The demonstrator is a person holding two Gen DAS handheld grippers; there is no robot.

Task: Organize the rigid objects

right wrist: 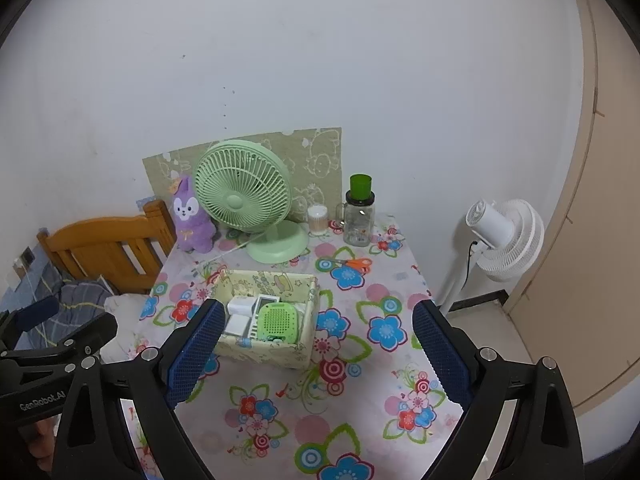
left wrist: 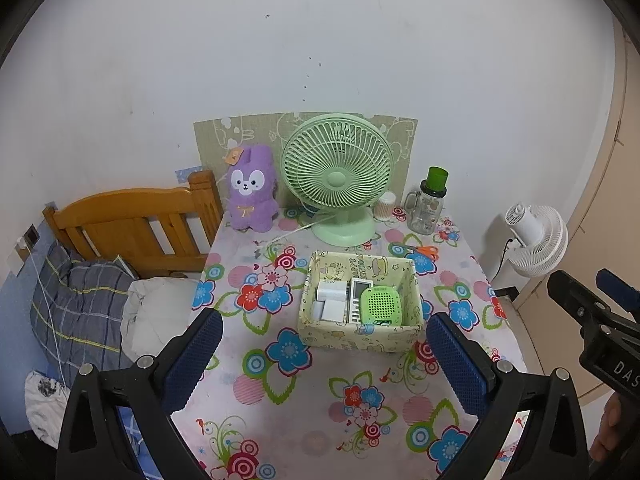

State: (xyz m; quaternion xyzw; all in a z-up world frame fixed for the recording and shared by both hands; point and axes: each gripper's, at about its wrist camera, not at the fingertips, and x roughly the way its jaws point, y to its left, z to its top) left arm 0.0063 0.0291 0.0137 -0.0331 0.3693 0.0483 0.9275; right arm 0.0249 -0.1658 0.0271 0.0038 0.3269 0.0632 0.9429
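Our left claw (left wrist: 324, 356) and right claw (right wrist: 316, 344) both hang spread wide and empty over the floral tabletop (left wrist: 304, 412), and just ahead of them sits the fabric box (left wrist: 360, 336) holding white chargers (left wrist: 332, 300) and a green speaker (left wrist: 380, 304).

Cloth, plastic, wood, glass

Printed cloth box (left wrist: 360, 336) on smooth floral tablecloth (left wrist: 280, 400); behind the box, matt plastic fan (left wrist: 336, 172), fuzzy plush (left wrist: 250, 188), clear glass jar (left wrist: 426, 212); glossy wooden headboard (left wrist: 132, 228).

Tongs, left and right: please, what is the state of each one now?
Left tongs: open, holding nothing.
Right tongs: open, holding nothing.
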